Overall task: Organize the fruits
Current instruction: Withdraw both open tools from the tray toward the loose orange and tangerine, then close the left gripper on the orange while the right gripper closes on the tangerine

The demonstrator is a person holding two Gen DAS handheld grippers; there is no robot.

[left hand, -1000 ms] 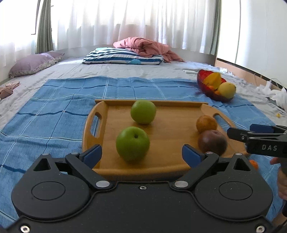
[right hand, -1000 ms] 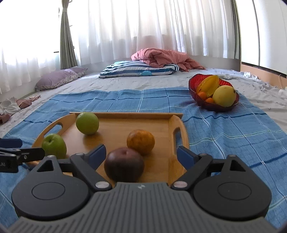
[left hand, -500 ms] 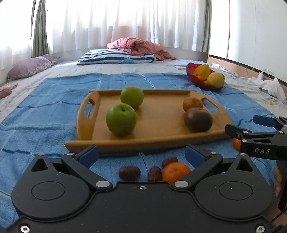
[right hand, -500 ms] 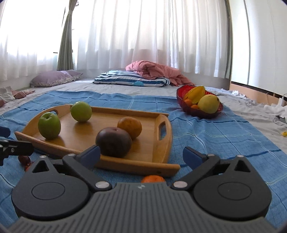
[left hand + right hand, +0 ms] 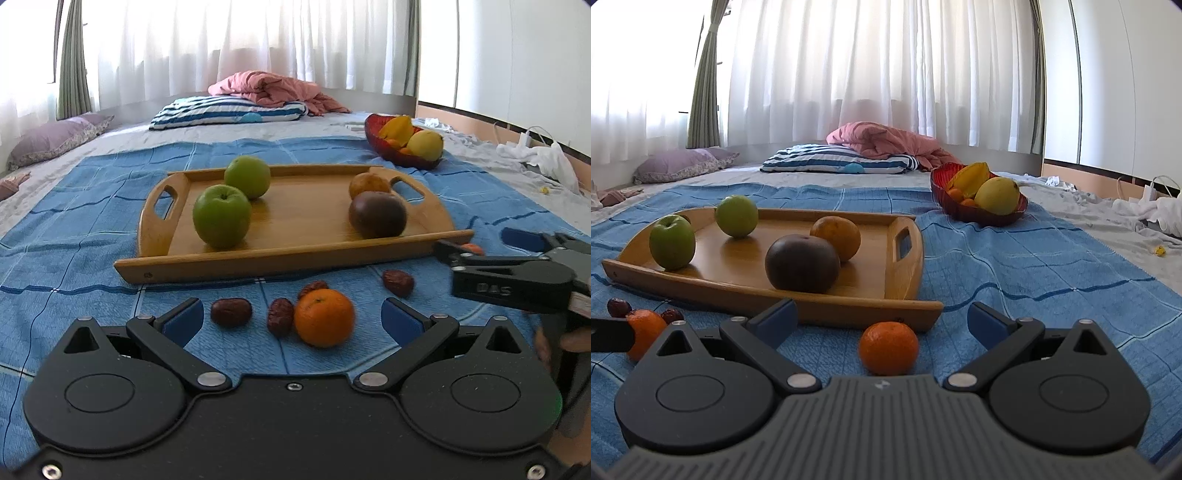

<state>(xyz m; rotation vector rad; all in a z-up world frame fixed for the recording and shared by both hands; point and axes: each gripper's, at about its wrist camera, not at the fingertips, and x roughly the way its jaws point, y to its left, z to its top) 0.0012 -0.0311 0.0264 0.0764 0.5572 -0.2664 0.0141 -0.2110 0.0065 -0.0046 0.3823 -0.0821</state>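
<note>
**Now both grippers are hanging open over loose fruit in front of the tray**

Low in the left wrist view, the left gripper is hovering with its blue fingers spread wide, having just been opening, and nothing is pressed between them. An orange is lying on the blue blanket between those fingers, touching neither, with a dark date at lower left of it, a second date touching its left side, a third date peeking out behind it and a fourth date well off to its upper right.

Across the middle of that frame, the wooden tray is sitting on the blanket, carrying a near green apple and a far green apple on its left side, and a dark round fruit with a brownish-orange fruit just behind it on its right side. At upper right a red bowl is holding yellow and orange fruit.

At bottom centre of the right wrist view, the right gripper is likewise standing wide, its fingers having just been opening and gripping nothing. A second orange is resting on the blanket between them, just beside the tray's near right corner.
</note>
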